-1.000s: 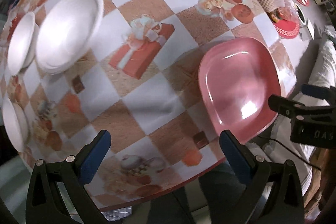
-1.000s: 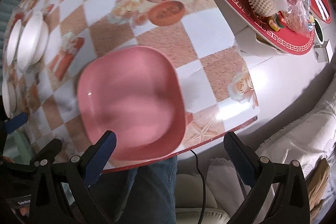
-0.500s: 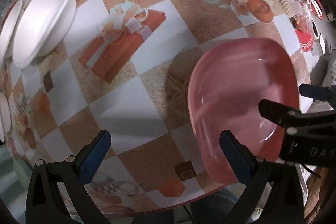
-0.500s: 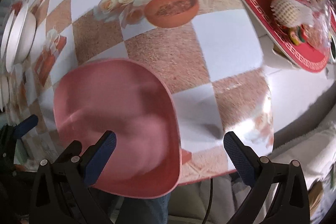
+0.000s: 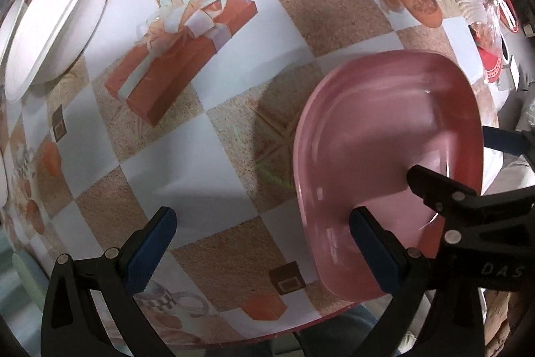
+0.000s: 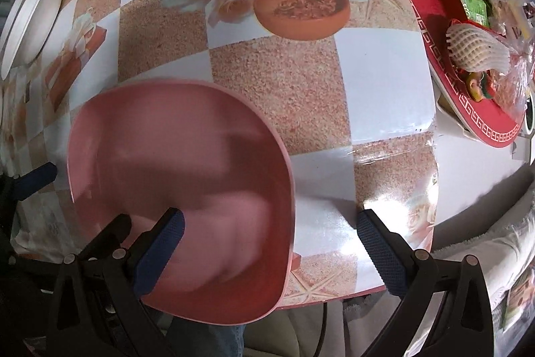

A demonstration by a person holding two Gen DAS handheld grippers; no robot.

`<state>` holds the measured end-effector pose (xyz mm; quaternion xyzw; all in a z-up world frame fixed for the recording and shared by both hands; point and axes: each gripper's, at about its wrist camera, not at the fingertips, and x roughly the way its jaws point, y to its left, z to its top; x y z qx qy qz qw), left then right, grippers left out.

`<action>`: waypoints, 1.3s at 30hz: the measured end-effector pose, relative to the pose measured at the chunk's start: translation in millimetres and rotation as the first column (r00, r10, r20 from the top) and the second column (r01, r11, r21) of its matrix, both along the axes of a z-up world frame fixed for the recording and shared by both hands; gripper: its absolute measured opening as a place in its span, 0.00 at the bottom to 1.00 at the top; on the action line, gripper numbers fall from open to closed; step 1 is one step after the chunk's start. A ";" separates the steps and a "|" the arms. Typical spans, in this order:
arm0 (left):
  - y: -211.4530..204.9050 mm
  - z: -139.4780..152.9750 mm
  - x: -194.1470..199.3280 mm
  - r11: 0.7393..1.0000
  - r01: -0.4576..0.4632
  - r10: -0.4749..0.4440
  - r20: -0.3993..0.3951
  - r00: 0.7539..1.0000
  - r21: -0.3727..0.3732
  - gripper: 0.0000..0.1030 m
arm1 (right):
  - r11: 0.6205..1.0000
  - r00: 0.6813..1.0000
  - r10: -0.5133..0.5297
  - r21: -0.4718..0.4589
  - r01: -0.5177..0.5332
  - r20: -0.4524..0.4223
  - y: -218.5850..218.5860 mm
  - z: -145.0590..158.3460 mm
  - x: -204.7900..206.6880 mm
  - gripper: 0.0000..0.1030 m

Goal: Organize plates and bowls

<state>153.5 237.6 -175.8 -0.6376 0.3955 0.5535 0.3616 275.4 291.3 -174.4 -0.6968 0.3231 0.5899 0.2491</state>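
A pink plate (image 6: 180, 196) lies at the near edge of the checkered table (image 5: 214, 136), between the left gripper (image 5: 264, 243) and right gripper (image 6: 271, 240), both with fingers spread wide; white bowls (image 5: 57, 19) sit well apart at far left

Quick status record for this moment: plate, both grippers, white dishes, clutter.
pink plate: near table edge, tilted, its near rim past the edge
left gripper: open, right finger over the plate's near rim
right gripper: open, left finger over the plate, grip not confirmed
white bowls: far left on the tablecloth, apart from the plate
red tray: snacks, far right
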 end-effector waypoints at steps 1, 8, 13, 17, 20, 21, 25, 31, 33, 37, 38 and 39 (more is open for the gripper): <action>1.3 -0.1 0.6 1.000 0.006 -0.006 0.006 1.000 -0.006 0.99 | 1.000 1.000 0.002 -0.004 -0.002 0.003 1.4 -0.9 -0.6 1.00; 5.7 12.1 15.8 0.996 0.080 -0.081 0.008 0.997 0.032 0.67 | 1.000 0.999 -0.016 0.008 0.017 -0.052 2.9 5.9 8.2 0.58; 11.3 16.9 30.2 0.990 0.140 -0.141 0.038 0.989 0.034 0.30 | 0.995 0.990 -0.088 -0.053 0.082 -0.108 6.2 9.1 16.8 0.25; 5.4 18.0 23.9 0.995 0.101 -0.102 0.080 0.992 0.027 0.23 | 0.991 0.988 -0.115 -0.081 0.106 -0.106 5.4 9.4 18.4 0.24; -3.8 23.0 15.4 0.996 0.085 -0.086 0.079 0.993 0.020 0.23 | 0.990 0.988 -0.111 -0.103 0.100 -0.111 -2.4 11.0 12.3 0.24; -5.4 23.8 13.5 0.996 0.085 -0.086 0.074 0.994 0.020 0.23 | 0.990 0.988 -0.106 -0.104 0.094 -0.109 -6.4 11.8 9.1 0.24; -15.7 28.2 3.1 0.997 0.069 -0.070 0.057 0.996 0.020 0.23 | 0.991 0.990 -0.085 -0.108 0.073 -0.112 -22.7 17.2 -5.9 0.24; -36.9 31.1 -26.2 0.999 0.034 -0.035 0.025 0.999 0.036 0.23 | 0.993 0.992 -0.045 -0.109 0.032 -0.120 -45.5 24.6 -32.3 0.24; -43.2 33.5 -31.2 0.999 0.020 -0.020 0.015 1.000 0.040 0.23 | 0.994 0.992 -0.030 -0.108 0.017 -0.120 -51.9 26.5 -41.9 0.24; -62.6 42.6 -43.7 0.999 -0.012 0.012 0.002 1.000 0.049 0.23 | 0.995 0.992 0.006 -0.101 -0.019 -0.126 -61.6 30.4 -60.4 0.24; -66.9 44.3 -47.0 0.998 -0.020 0.021 -0.001 1.000 0.051 0.23 | 0.995 0.992 0.019 -0.099 -0.031 -0.126 -65.1 31.9 -66.6 0.24; -70.5 45.7 -49.7 0.998 -0.029 0.029 -0.003 1.000 0.053 0.23 | 0.995 0.992 0.028 -0.096 -0.040 -0.127 -69.1 33.6 -72.1 0.25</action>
